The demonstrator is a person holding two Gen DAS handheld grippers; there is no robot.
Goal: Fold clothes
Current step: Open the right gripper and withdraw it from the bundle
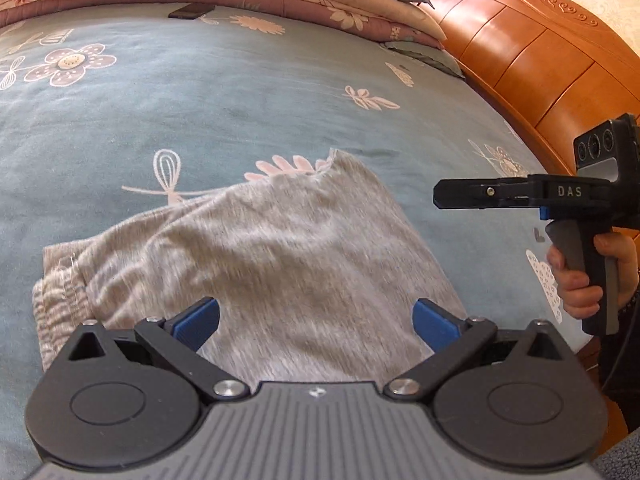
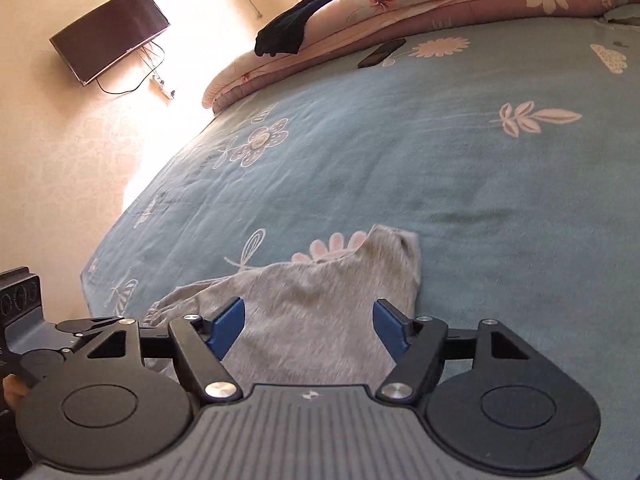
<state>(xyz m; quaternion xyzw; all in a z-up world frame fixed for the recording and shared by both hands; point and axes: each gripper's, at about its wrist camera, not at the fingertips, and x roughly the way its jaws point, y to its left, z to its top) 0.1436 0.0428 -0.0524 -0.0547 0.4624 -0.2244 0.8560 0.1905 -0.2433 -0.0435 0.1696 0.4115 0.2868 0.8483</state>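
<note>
While the grey garment (image 1: 256,256) lay partly folded on the blue flowered bedcover (image 1: 208,96), close to the near edge of the bed, both tools hung above it and held nothing. The left gripper (image 1: 316,322) had its blue fingers (image 1: 198,322) spread wide, with only cloth showing in the gap below them. The right gripper (image 2: 309,330) was also open, and its fingers (image 2: 228,328) did not press on the cloth.

The gathered waistband (image 1: 60,292) was bunched at the left side, and one corner (image 2: 394,240) of the cloth stood up a little at the far end. In my opinion the fold was not yet tidy. To do the next fold well, the person should probably take two corners of the same edge, one in each tool, pinch only the top layers, lift low, and lay the edge over evenly. Smoothing the raised corner first would help.

A phone (image 2: 381,53) and a dark cloth (image 2: 298,28) lay far away.
</note>
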